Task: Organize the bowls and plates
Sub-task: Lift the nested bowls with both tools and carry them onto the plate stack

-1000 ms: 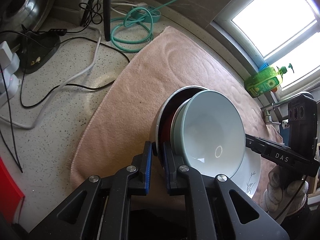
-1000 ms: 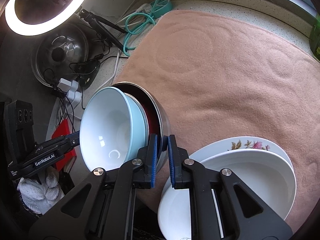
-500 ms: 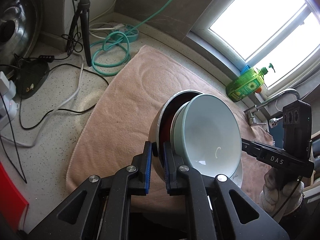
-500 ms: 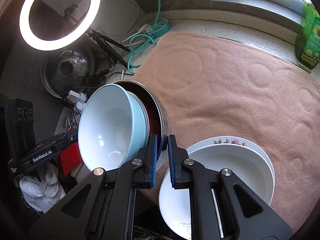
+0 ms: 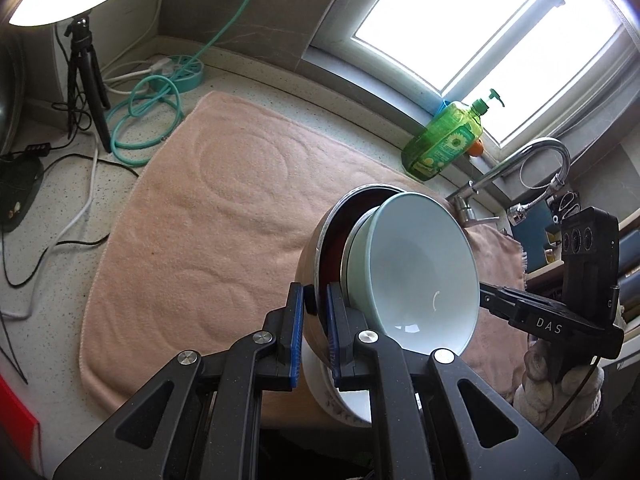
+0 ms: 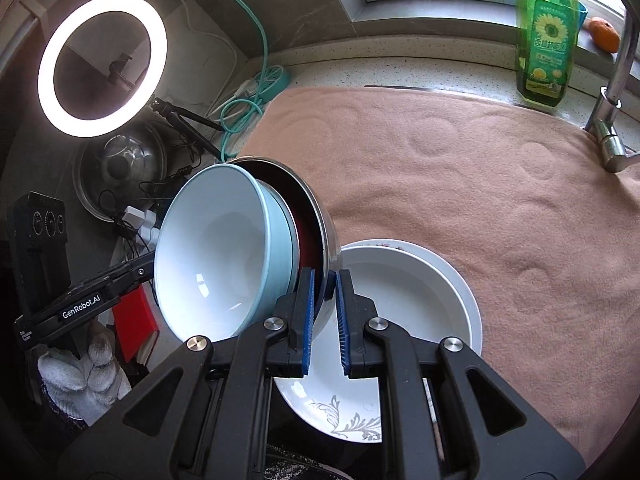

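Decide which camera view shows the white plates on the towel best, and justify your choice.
The right wrist view: the white plates lie almost fully visible on the pink towel. In the left wrist view only a sliver shows beneath the held bowls.

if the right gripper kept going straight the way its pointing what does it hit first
The right gripper is already clamped on the steel bowl's rim, so pushing on would just carry that nested stack forward. Past it, the line looks to run over the pink towel, though depth is hard to judge.
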The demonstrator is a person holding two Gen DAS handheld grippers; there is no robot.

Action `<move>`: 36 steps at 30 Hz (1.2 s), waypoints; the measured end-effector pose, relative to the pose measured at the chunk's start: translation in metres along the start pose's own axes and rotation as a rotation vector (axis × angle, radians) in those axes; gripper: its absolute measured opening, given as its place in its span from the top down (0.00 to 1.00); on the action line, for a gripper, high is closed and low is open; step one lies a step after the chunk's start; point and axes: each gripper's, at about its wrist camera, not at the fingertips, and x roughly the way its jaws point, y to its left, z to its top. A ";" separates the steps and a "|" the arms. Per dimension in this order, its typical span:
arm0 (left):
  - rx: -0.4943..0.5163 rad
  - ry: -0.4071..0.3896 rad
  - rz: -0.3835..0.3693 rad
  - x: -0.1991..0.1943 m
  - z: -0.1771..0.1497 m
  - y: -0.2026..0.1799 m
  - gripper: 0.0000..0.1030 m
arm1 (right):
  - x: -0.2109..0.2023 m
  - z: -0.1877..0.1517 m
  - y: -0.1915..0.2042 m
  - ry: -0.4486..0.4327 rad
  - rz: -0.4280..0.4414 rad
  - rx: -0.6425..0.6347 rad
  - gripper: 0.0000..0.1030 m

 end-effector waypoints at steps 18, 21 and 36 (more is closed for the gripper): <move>0.073 0.091 -0.025 0.035 -0.025 -0.043 0.91 | -0.018 -0.043 -0.047 0.010 -0.055 0.087 0.90; 0.078 0.106 -0.022 0.040 -0.029 -0.045 0.91 | -0.016 -0.048 -0.051 0.017 -0.059 0.093 0.90; 0.082 0.135 -0.008 0.049 -0.037 -0.047 0.91 | -0.007 -0.058 -0.059 0.044 -0.060 0.112 0.90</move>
